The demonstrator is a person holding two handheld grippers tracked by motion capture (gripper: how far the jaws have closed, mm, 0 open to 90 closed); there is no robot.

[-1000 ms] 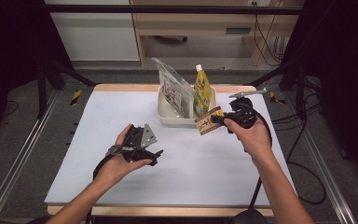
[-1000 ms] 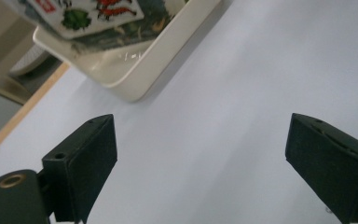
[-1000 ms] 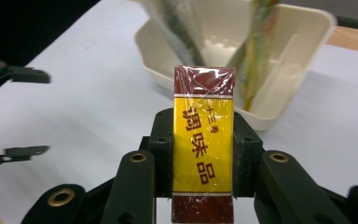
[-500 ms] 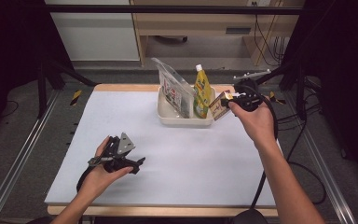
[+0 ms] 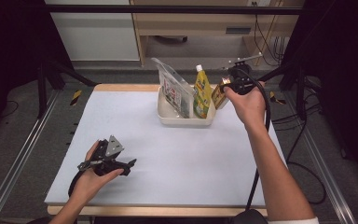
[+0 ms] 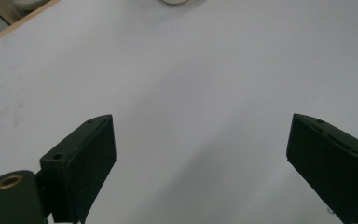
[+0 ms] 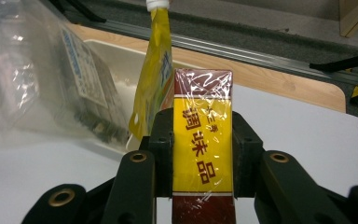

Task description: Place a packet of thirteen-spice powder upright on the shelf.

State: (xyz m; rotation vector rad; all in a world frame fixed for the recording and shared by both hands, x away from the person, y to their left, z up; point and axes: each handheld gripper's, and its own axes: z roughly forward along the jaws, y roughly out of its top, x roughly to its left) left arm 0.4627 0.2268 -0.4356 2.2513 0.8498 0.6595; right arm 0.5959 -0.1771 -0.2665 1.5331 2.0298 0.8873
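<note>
From the high view, your right tool (image 5: pixel 227 87) carries the seasoning box (image 5: pixel 219 94) just to the right of the white tray (image 5: pixel 177 119) at the far side of the desk (image 5: pixel 168 163), close beside the yellow pouch (image 5: pixel 202 93); if you swing left carelessly the box could knock that pouch or the clear bag (image 5: pixel 173 88) over. Your left tool (image 5: pixel 121 164) rests at the near left, well apart. In the left gripper view, the jaws stand wide over bare desk, holding nothing. In the right gripper view, the jaws clamp the seasoning box (image 7: pixel 203 149) by its narrow sides; its shiny wrap looks slick, so it may slide or twist out if you tilt it.
</note>
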